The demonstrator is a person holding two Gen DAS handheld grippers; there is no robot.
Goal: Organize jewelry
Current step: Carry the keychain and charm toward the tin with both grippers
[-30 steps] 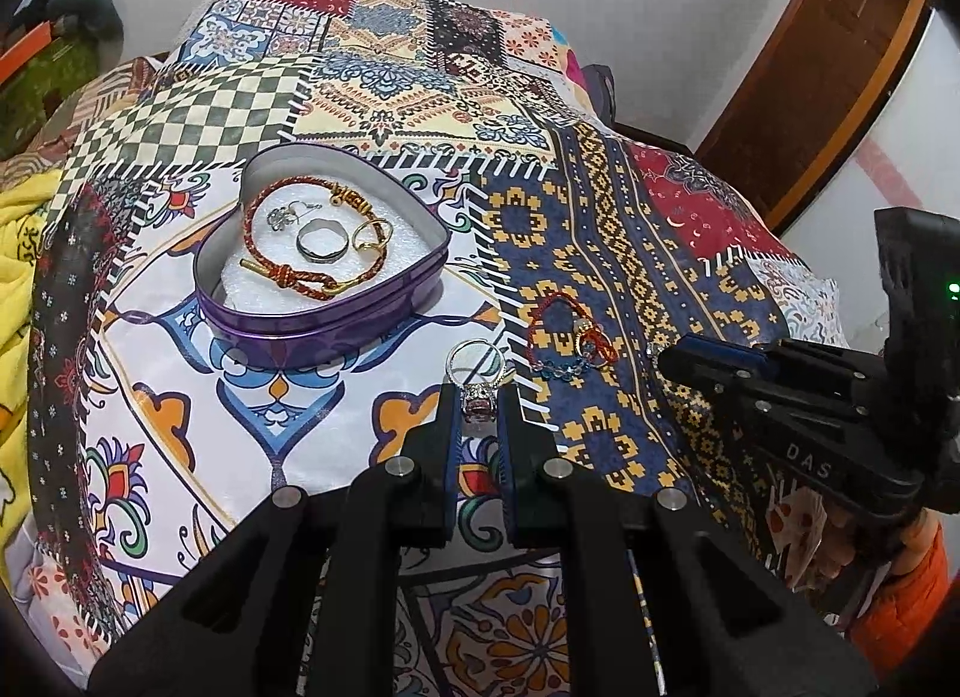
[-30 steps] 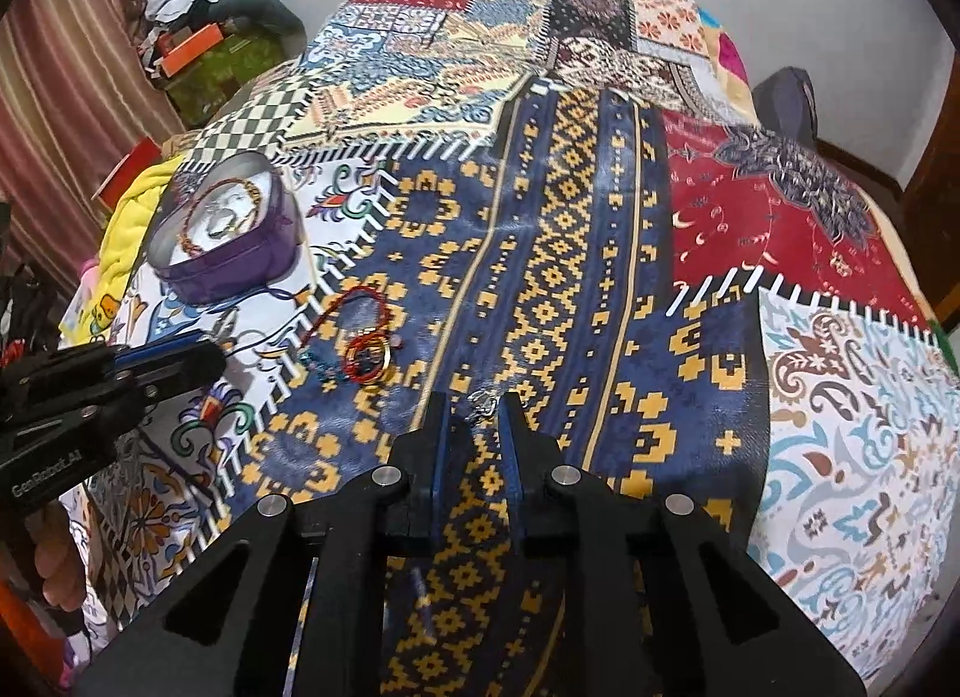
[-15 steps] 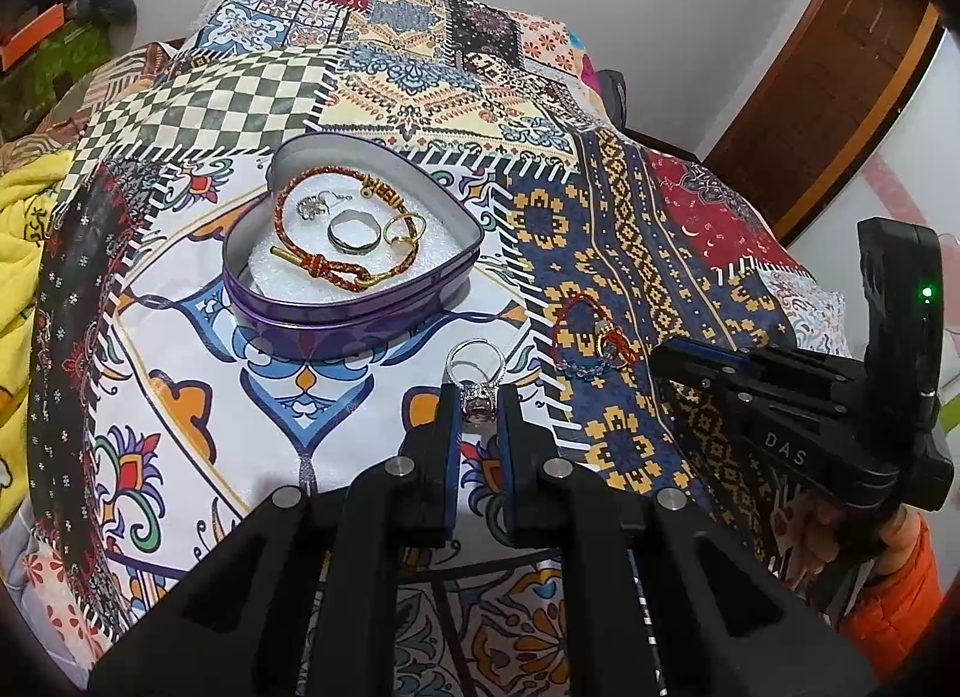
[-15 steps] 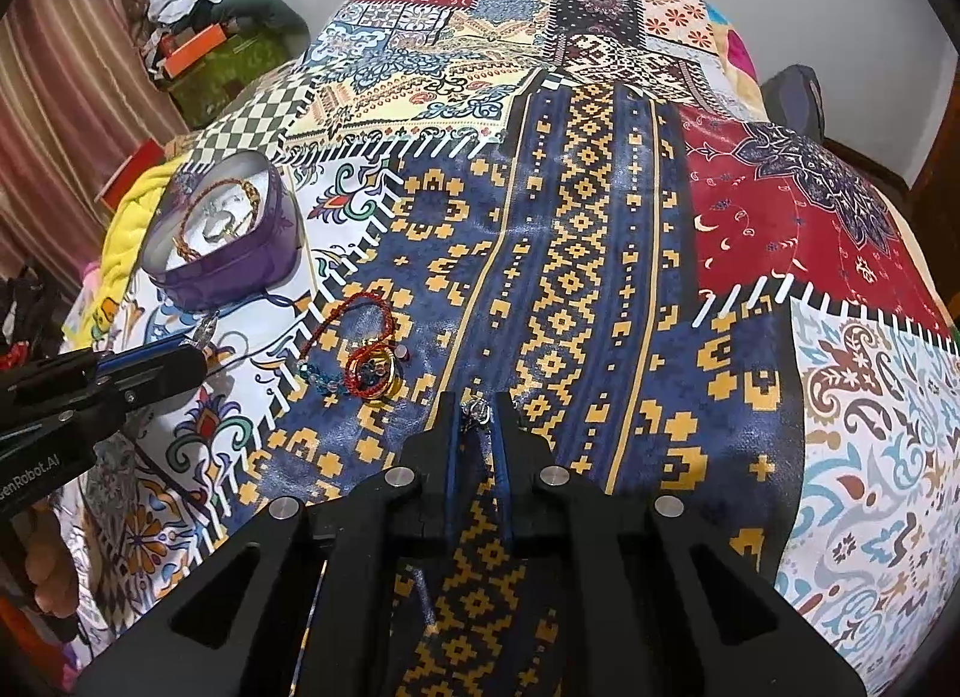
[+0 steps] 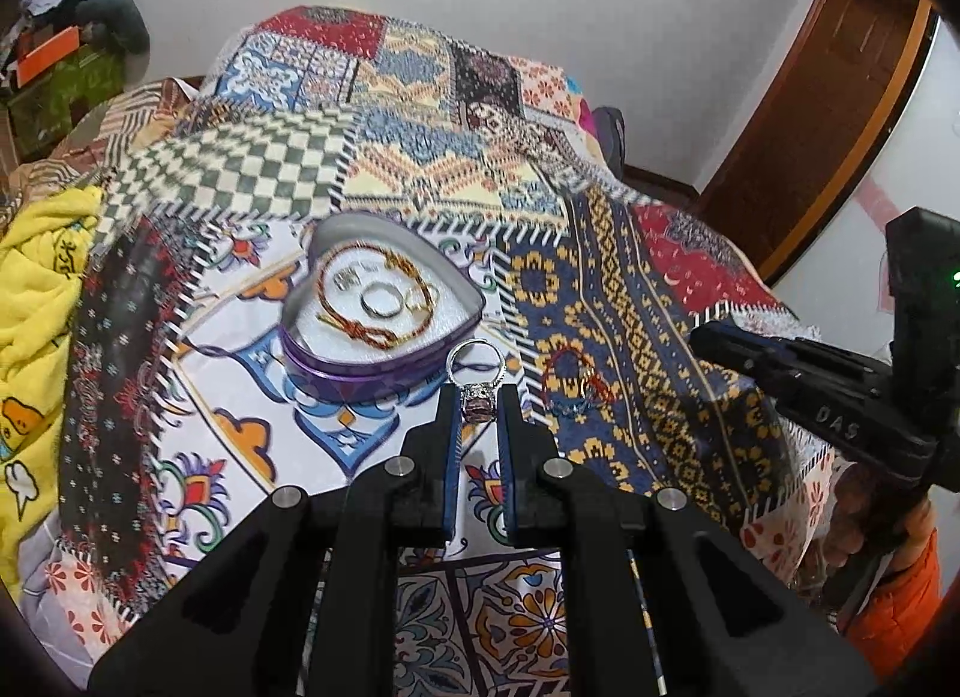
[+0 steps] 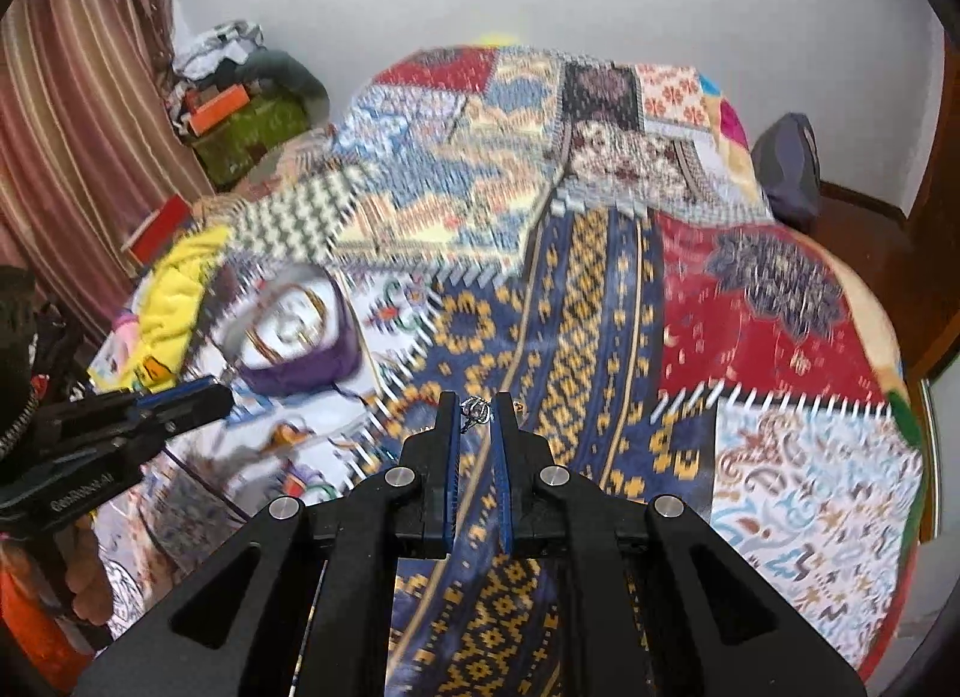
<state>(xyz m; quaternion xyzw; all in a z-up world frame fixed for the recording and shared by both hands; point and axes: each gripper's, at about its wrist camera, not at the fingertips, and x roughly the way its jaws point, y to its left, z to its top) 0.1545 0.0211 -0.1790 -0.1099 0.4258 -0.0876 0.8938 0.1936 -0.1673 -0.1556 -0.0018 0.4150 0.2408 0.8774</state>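
Observation:
My left gripper (image 5: 478,397) is shut on a silver ring with a purple stone (image 5: 477,376), held above the bedspread just in front of the purple heart-shaped tin (image 5: 384,364). The tin holds a red-gold bracelet (image 5: 375,310), a plain silver ring (image 5: 379,301) and small pieces on white padding. A red and blue bracelet (image 5: 573,388) lies on the bedspread to the tin's right. My right gripper (image 6: 477,406) is shut on a small silver piece (image 6: 477,410), lifted over the blue-yellow patch. The tin (image 6: 300,355) shows blurred at left in the right wrist view.
The patchwork bedspread (image 5: 630,289) covers the bed. A yellow blanket (image 5: 36,301) lies at its left edge. A wooden door (image 5: 840,96) stands at the right. Clutter and a curtain (image 6: 72,156) sit at the left, a dark bag (image 6: 786,168) by the far wall.
Both grippers have risen from the bedspread with their pieces. The left one has carried the stone ring closer to the tin. The right wrist view has tilted up.

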